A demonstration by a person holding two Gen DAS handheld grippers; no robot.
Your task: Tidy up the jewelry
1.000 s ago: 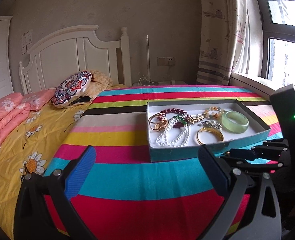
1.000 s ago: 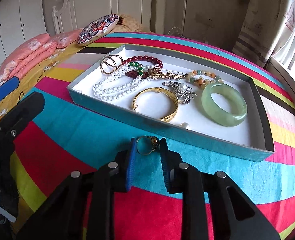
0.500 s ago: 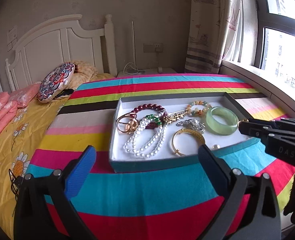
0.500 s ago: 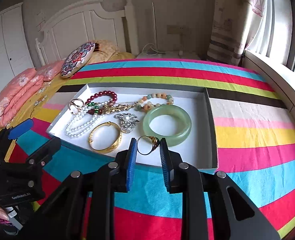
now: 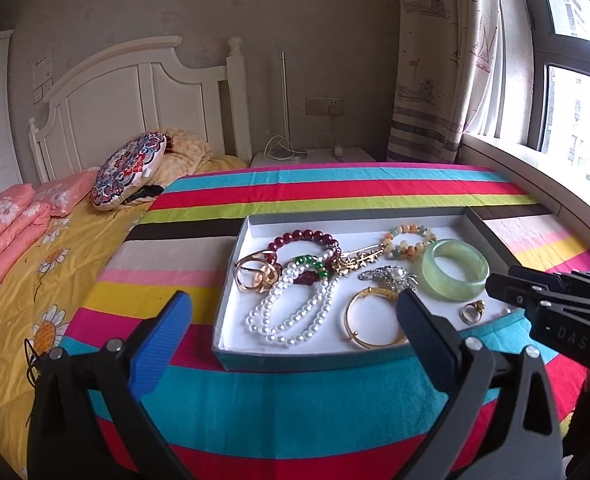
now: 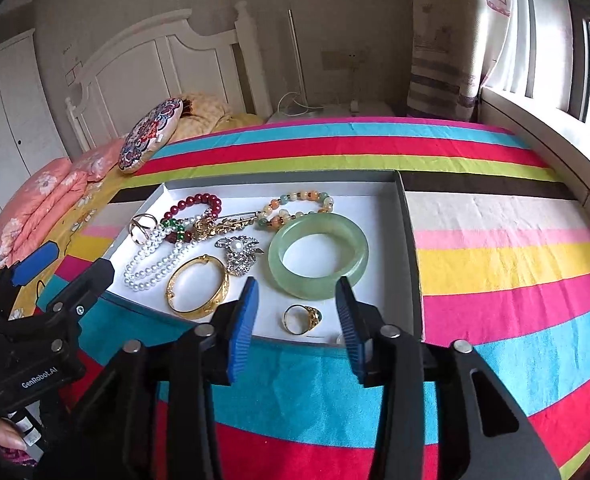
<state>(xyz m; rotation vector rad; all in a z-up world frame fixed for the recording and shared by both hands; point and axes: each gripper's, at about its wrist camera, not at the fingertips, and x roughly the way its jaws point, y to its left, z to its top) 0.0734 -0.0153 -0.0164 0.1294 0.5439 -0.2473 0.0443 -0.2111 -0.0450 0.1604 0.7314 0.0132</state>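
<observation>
A shallow blue-grey box (image 6: pixel 409 240) with a white floor lies on the striped bedspread. It holds a green jade bangle (image 6: pixel 318 255), a gold bangle (image 6: pixel 197 289), a pearl necklace (image 6: pixel 155 264), a dark red bead bracelet (image 6: pixel 197 204), a pastel bead bracelet (image 6: pixel 299 205), a silver brooch (image 6: pixel 239 254) and gold rings (image 6: pixel 143 226). A gold ring (image 6: pixel 302 319) lies free on the box floor by the near wall. My right gripper (image 6: pixel 297 310) is open just above that ring. My left gripper (image 5: pixel 291 324) is open and empty, before the box (image 5: pixel 231 300). The ring (image 5: pixel 471 312) also shows there.
The striped bedspread (image 5: pixel 335 400) covers the bed. A round patterned cushion (image 5: pixel 129 170) and pink pillows (image 5: pixel 3 232) lie at the far left by the white headboard (image 5: pixel 135 96). A window sill (image 5: pixel 535 184) runs along the right.
My right gripper carried the gold ring from the bedspread over the box wall, then opened; the ring now lies in the box. The left gripper stayed open and swung toward the box.
</observation>
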